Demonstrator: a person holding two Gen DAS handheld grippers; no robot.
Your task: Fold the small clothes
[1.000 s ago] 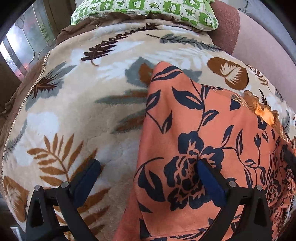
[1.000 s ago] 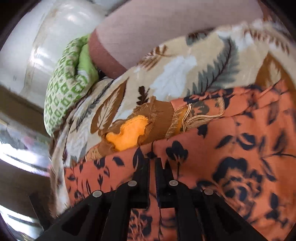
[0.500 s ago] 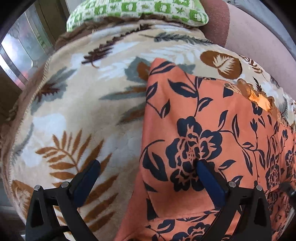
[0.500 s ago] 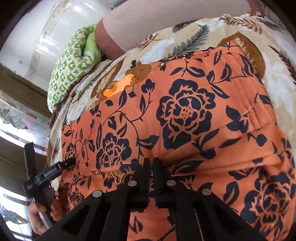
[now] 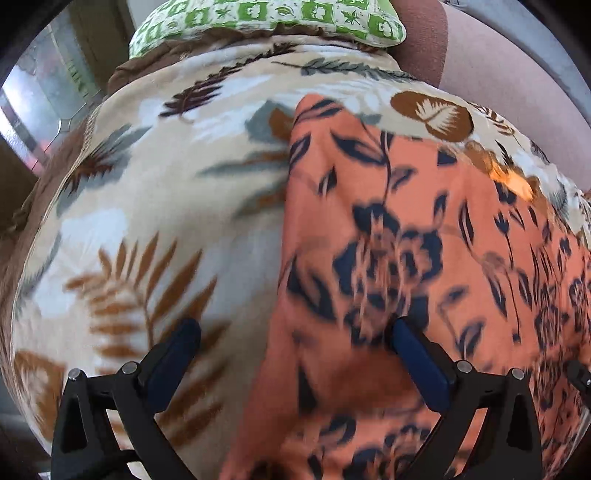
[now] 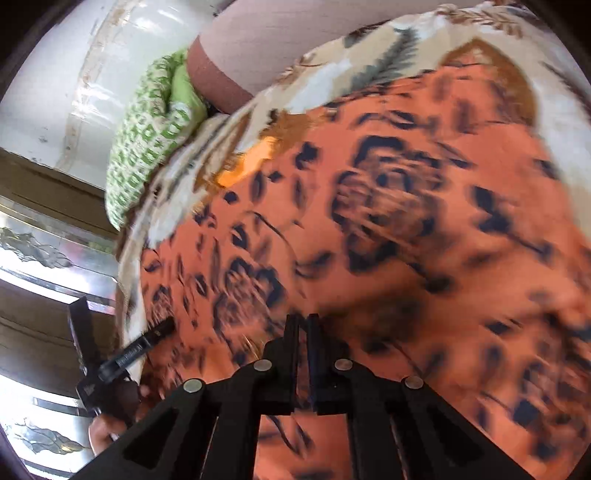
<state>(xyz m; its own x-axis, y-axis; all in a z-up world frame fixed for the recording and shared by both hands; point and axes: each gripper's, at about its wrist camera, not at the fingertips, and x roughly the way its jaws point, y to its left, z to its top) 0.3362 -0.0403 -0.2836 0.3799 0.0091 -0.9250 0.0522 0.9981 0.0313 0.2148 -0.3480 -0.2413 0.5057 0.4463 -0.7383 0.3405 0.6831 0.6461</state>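
Observation:
An orange garment with dark blue flowers lies on a leaf-patterned blanket; it also fills the right wrist view. My left gripper is open, its fingers straddling the garment's left edge, one finger over the blanket and one over the cloth. My right gripper is shut on a fold of the garment near its front edge. The left gripper also shows at the left of the right wrist view. Both views are motion-blurred.
A green-and-white patterned pillow lies at the far end of the blanket, against a pinkish-brown sofa back. Glass window panels stand beyond the blanket's left edge.
My right gripper has pulled back with the cloth pinched, so more of the garment shows spread out. My left gripper has stayed open and shifted slightly along the left edge.

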